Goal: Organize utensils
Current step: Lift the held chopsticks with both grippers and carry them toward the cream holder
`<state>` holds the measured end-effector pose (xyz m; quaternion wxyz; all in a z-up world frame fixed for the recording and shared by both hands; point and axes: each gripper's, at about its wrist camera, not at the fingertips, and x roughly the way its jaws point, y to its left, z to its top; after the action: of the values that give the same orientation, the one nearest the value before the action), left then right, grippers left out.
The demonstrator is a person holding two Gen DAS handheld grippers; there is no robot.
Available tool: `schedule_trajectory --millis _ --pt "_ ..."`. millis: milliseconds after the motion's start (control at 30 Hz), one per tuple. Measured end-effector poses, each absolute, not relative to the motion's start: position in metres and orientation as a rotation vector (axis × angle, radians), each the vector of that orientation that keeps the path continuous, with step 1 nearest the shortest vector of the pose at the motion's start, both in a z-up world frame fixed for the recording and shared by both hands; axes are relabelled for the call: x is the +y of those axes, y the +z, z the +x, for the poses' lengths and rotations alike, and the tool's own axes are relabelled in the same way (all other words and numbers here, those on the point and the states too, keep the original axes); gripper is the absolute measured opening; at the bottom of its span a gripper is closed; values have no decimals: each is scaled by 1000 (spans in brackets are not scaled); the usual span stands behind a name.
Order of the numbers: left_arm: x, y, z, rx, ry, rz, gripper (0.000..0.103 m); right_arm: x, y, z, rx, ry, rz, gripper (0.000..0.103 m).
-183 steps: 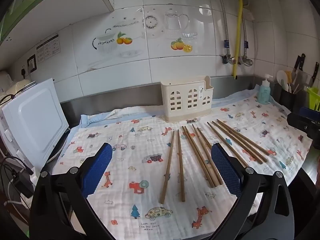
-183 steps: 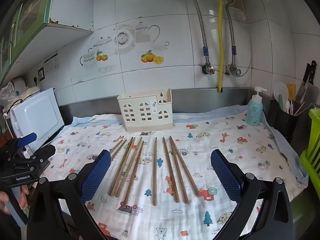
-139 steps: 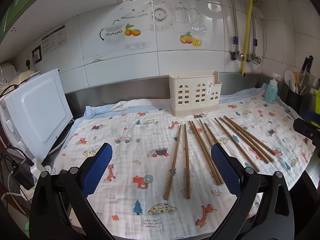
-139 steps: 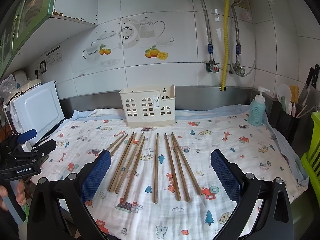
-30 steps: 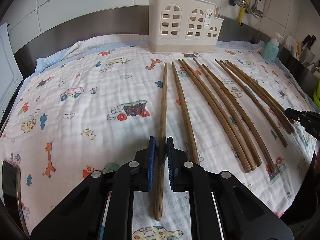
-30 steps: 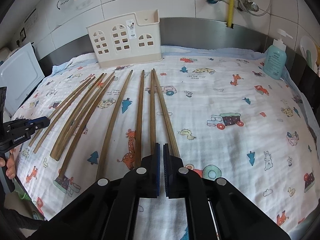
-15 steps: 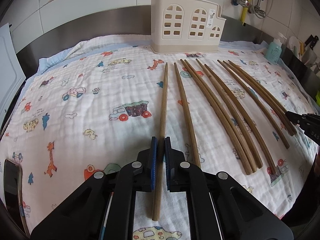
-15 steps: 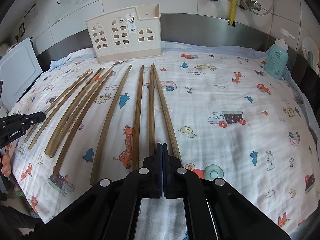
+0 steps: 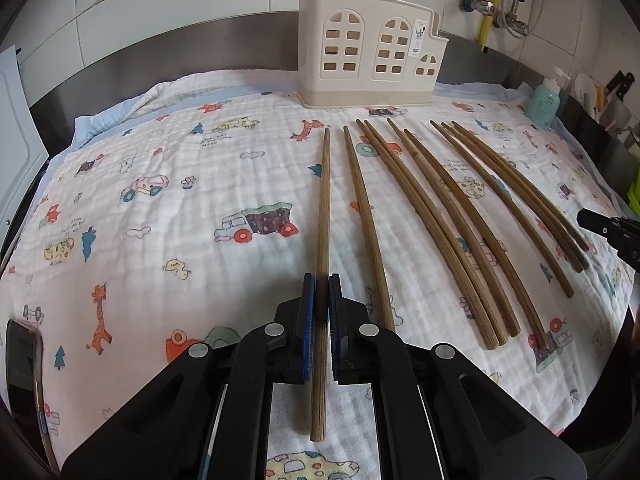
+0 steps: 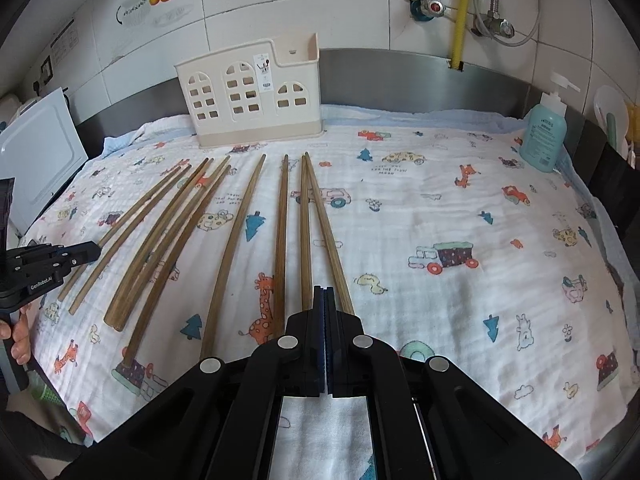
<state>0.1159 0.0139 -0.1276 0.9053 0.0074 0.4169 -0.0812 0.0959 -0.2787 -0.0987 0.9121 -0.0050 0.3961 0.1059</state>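
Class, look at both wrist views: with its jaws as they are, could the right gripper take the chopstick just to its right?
Probably not yet: the right gripper is shut on nothing, and that chopstick lies outside its pads. The cloth around is bare, so reopening should do.

Both views are bright and evenly lit by soft daylight, with only faint shadows under the chopsticks (image 9: 325,216) on the cloth (image 9: 168,208). The wall tiles (image 10: 352,4) show soft glare, and the steel strip behind the bench (image 10: 400,72) reflects light dully. Focus is sharp in the middle. The fisheye lens bends straight lines strongly toward the edges, and the corners are black.
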Motion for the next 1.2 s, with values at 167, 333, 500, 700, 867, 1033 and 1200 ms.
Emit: schedule_trajectory --millis 167,333,500,700,867,1033,1200 --pt "18 -122 112 843 -158 12 5 -280 -74 94 754 214 -24 0" --pt "24 -114 110 827 -165 -2 5 -283 -87 94 792 234 -15 4" --pt "25 -106 110 806 -168 -10 5 -285 -107 98 843 219 -15 23" --pt "27 -93 111 770 -172 -33 5 -291 -122 101 874 208 -6 13" --pt "28 -82 114 733 -172 -35 5 -289 -123 101 862 207 -30 12" --pt "32 -75 118 720 -170 -38 5 -290 -118 100 844 193 -27 6" --pt "34 -63 120 695 -176 -31 5 -286 -83 97 762 193 -58 6"
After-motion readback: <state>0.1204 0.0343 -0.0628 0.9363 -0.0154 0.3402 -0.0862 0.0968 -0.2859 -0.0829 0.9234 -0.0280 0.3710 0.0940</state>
